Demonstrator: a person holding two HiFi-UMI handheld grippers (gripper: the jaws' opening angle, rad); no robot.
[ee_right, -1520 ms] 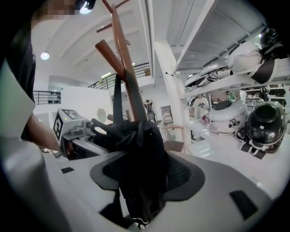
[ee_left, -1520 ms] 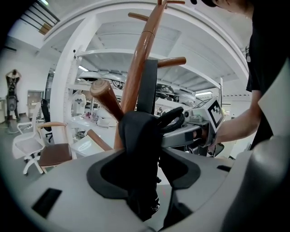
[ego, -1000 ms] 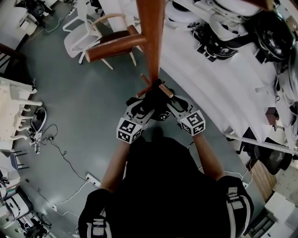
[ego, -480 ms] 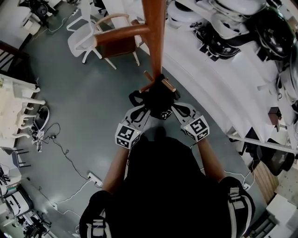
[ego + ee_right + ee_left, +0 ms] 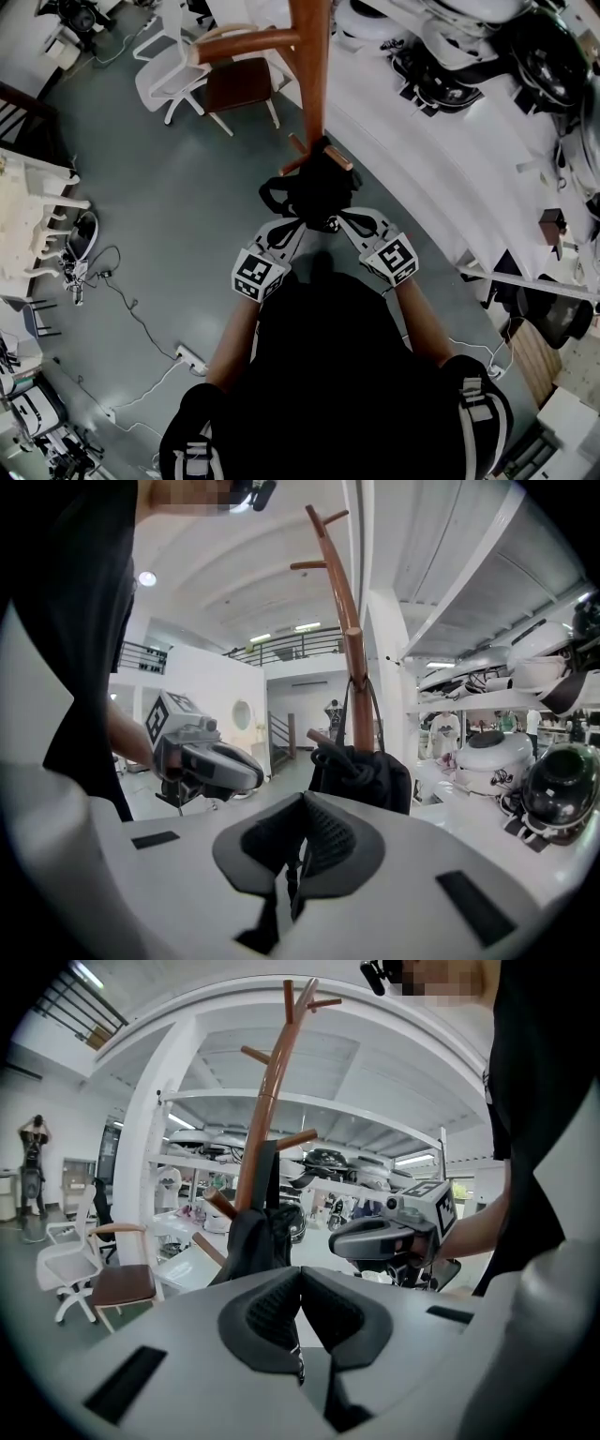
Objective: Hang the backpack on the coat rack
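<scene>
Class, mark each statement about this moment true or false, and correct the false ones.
1. The backpack hangs on the coat rack. True: the backpack hangs by its strap against the coat rack.
2. The left gripper's jaws are wide open. False: the left gripper has its jaws together.
3. The right gripper grips the backpack. False: the right gripper is shut, short of the backpack.
4. A chair with a brown seat stands on the floor. True: the chair is left of the rack.
</scene>
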